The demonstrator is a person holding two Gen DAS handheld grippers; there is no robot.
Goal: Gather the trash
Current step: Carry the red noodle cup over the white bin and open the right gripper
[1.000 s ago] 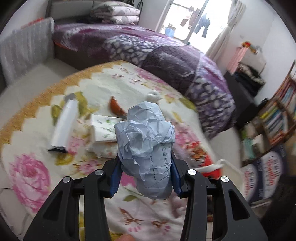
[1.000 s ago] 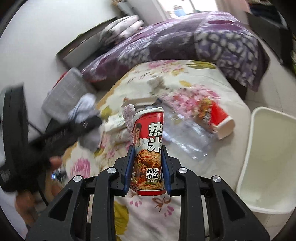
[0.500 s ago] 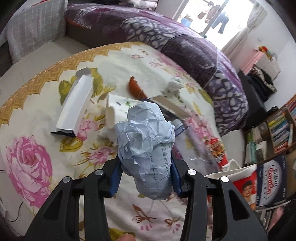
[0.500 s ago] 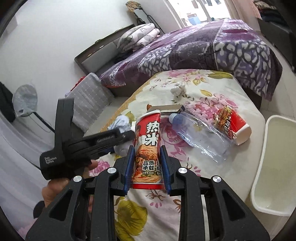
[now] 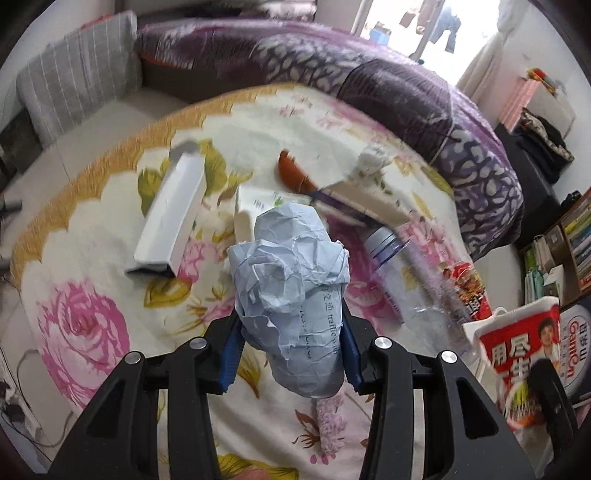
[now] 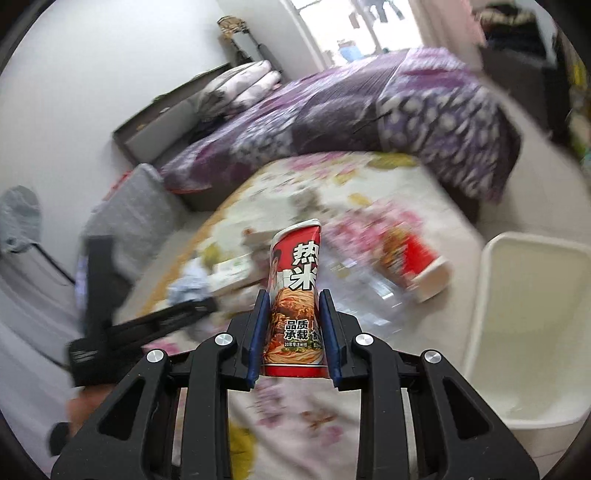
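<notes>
Only the right wrist view shows the white bin (image 6: 532, 332) beside the floral blanket (image 6: 295, 417). The right gripper (image 6: 293, 339) clamps a red cup (image 6: 295, 295) upright, printed "热米". The left gripper (image 5: 290, 354) grips crumpled paper (image 5: 291, 295), long axis forward, reading "traffic".

Bright daylight enters through the overexposed window (image 5: 424, 26) at the top of both views. Fisheye bending curves the purple patterned bedspread (image 5: 369, 85), with dark vignetted corners. The right wrist view is heavily motion-blurred; the flowered cream blanket (image 6: 332, 206) smears.
</notes>
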